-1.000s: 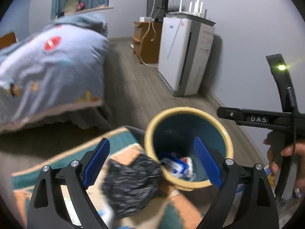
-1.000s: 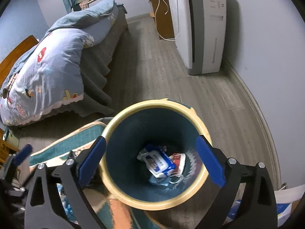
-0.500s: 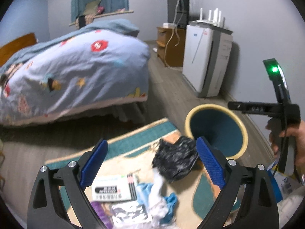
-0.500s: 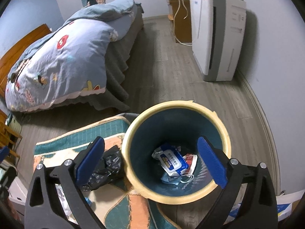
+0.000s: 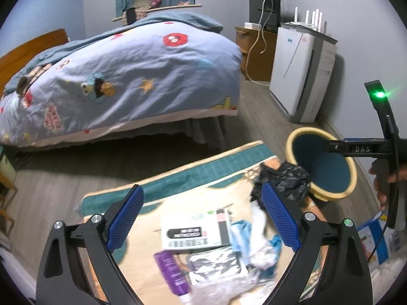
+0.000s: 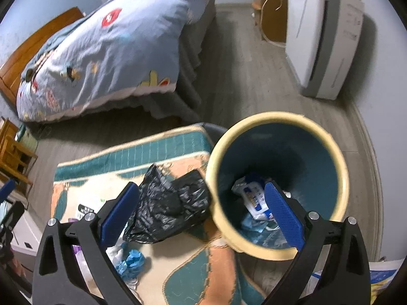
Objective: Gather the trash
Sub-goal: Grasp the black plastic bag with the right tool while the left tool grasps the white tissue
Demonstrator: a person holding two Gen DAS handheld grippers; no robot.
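A yellow-rimmed teal trash bin [image 6: 338, 167] stands on the floor by the rug, also in the left wrist view [image 5: 297, 137], with a blue-white wipes packet [image 6: 254, 198] inside. A crumpled black plastic bag [image 6: 165, 203] lies on the rug against the bin, seen too in the left wrist view [image 5: 287, 178]. More trash lies on the rug: a white-black carton [image 5: 193, 231], a purple bottle [image 5: 173, 272], a silver wrapper [image 5: 216, 267], blue and white crumpled pieces [image 5: 257, 231]. My left gripper [image 5: 201, 221] is open and empty above that pile. My right gripper [image 6: 201, 213] is open and empty above the bag and bin edge.
A bed with a blue quilt [image 5: 122, 76] fills the left and back. A white appliance [image 5: 302, 76] and a wooden cabinet [image 5: 257, 56] stand along the right wall. The patterned rug [image 6: 162, 147] lies between the bed and the bin. A blue-white box [image 5: 376, 236] lies at the right.
My left gripper has pulled back left from the bin to above the trash pile. The black bag lies on the rug beside the bin. My right gripper shifted left.
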